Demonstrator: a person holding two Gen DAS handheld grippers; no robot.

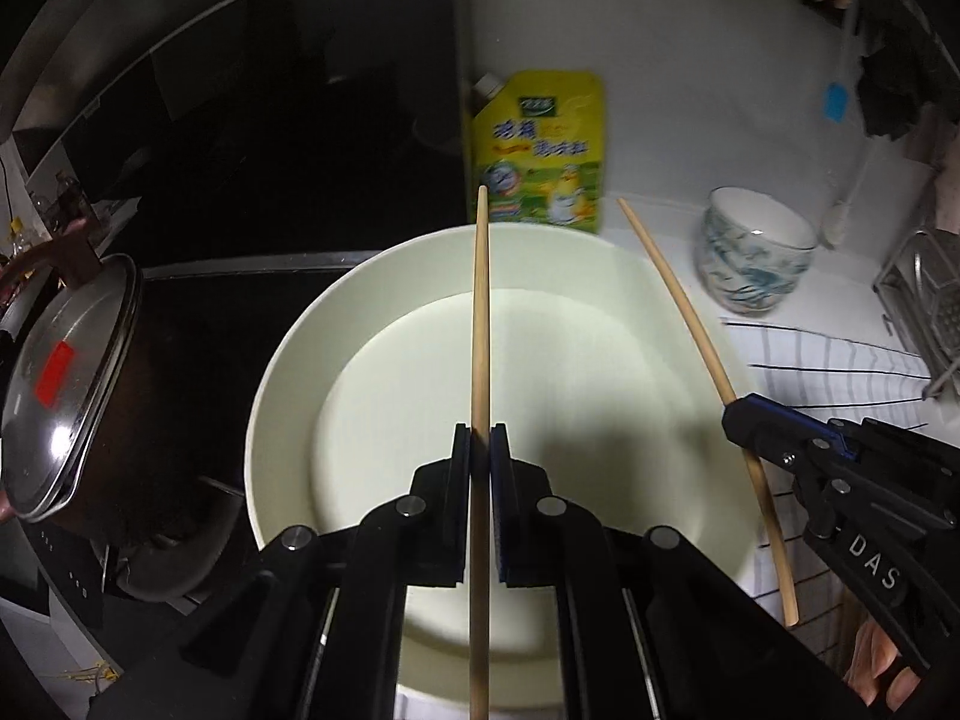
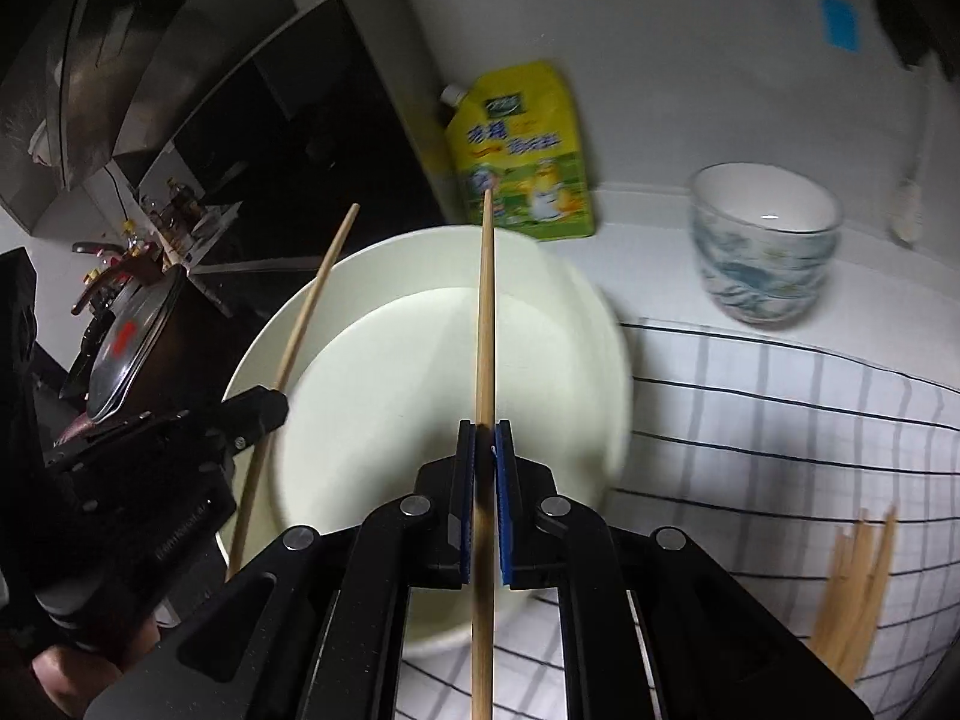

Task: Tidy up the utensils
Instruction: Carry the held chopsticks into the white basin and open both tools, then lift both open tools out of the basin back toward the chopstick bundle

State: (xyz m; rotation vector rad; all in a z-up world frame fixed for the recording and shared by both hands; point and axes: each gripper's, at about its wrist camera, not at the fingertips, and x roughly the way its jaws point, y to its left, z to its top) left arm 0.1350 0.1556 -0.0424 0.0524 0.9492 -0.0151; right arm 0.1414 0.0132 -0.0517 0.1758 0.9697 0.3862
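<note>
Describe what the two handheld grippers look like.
Both are black linkage frames with round silver pivot pins and flat blue pads inside the fingers. The left gripper looks the same as the right gripper. White letters "DAS" mark the right one's body. No cables or sleeves show.

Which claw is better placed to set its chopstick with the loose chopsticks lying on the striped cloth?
Right, probably. The right claw holds its wooden chopstick nearer the loose chopsticks on the striped cloth; the left claw hangs over the white plate.
</note>
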